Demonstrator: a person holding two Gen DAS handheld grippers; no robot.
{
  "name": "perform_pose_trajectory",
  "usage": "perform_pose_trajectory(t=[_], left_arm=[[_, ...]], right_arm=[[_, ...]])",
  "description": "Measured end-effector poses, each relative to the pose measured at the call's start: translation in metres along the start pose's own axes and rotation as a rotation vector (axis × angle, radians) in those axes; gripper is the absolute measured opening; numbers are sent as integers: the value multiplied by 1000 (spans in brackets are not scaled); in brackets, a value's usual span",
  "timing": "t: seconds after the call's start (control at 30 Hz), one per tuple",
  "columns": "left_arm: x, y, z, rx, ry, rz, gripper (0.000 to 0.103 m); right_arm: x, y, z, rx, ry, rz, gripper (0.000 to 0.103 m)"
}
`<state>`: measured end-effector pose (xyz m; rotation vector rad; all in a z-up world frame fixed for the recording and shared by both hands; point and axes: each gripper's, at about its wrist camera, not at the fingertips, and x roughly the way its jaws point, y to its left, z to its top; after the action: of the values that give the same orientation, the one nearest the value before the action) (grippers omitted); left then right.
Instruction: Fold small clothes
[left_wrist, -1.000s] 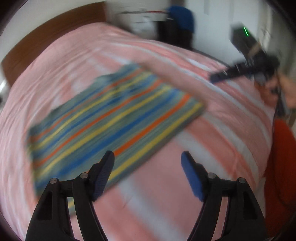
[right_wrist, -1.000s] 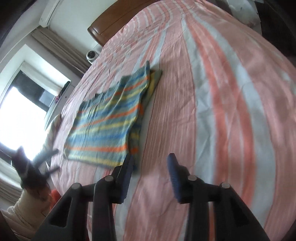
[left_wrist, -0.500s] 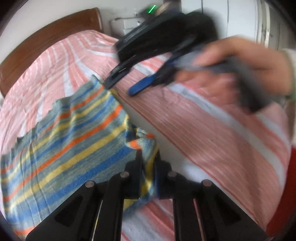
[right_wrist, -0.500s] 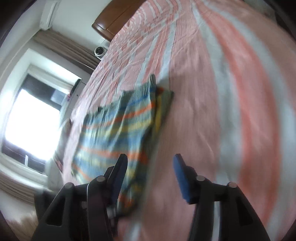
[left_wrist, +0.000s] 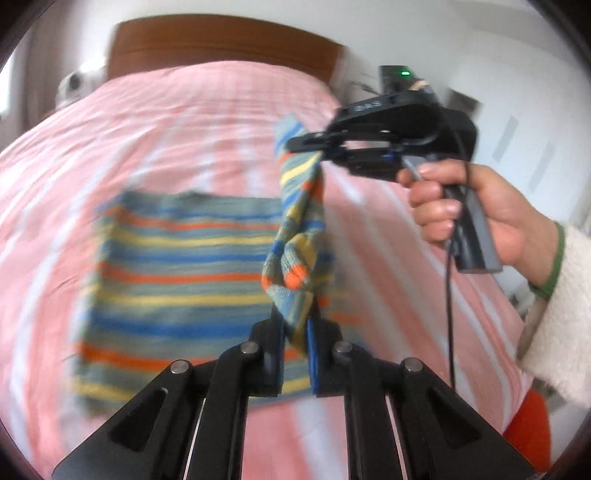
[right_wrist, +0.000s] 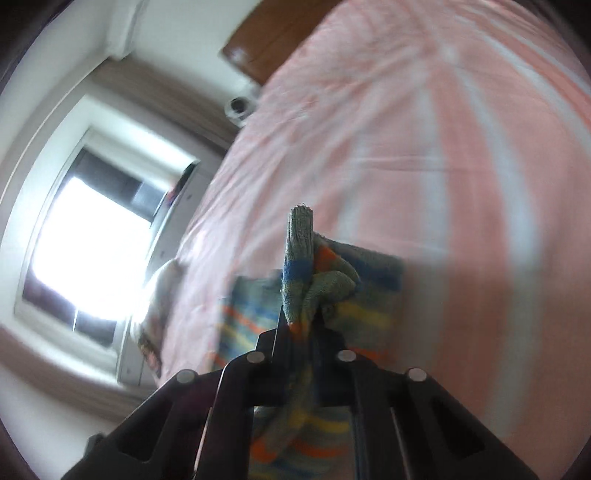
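Observation:
A small knit garment with blue, orange, yellow and grey-green stripes (left_wrist: 177, 266) lies on the pink striped bed. Its right edge (left_wrist: 299, 221) is lifted off the bed and stretched between both grippers. My left gripper (left_wrist: 295, 325) is shut on the near end of that edge. My right gripper (left_wrist: 314, 146) is shut on the far end, higher up, held by a hand in a white sleeve. In the right wrist view the right gripper (right_wrist: 299, 325) pinches a bunched fold of the garment (right_wrist: 306, 280), with the rest hanging below.
The pink and white striped bedspread (left_wrist: 184, 122) fills the view, with a brown wooden headboard (left_wrist: 221, 44) at the far end. A bright window (right_wrist: 85, 243) and curtains are on one side of the room. A small white camera (right_wrist: 240, 107) stands beside the headboard.
Both grippers went from open above the flat garment to shut on its right edge. The edge has been lifted off the bed and now hangs between them.

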<state>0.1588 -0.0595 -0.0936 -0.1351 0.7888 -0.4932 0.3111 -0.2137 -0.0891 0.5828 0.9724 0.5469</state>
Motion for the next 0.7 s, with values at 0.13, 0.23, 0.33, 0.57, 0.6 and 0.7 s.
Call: perform_pose_trajectory(t=[0.13,0.23,0.33,0.57,0.6,0.7], left_arm=[[-9,60,-11,-145,11,75,8],[-7,90,-23,-225,31,122,8],[-7,106,-34,-268,57,148,12],[-32,93,-38,-162,39,210,77],[-35,90,-39,-158,36,206,78],[-32,95,-33,-167,36,225,79]], right_arm=[[75,55,5,-74,79,-5,9],[129,81,-3,-126,132,-46,9],[175,94,-10,-134,165,-59,11],[170,94,-28,-60,107,129,47],[162,98,-28,-92,94,113,47],[119,108,-44,-251,81,28,47]])
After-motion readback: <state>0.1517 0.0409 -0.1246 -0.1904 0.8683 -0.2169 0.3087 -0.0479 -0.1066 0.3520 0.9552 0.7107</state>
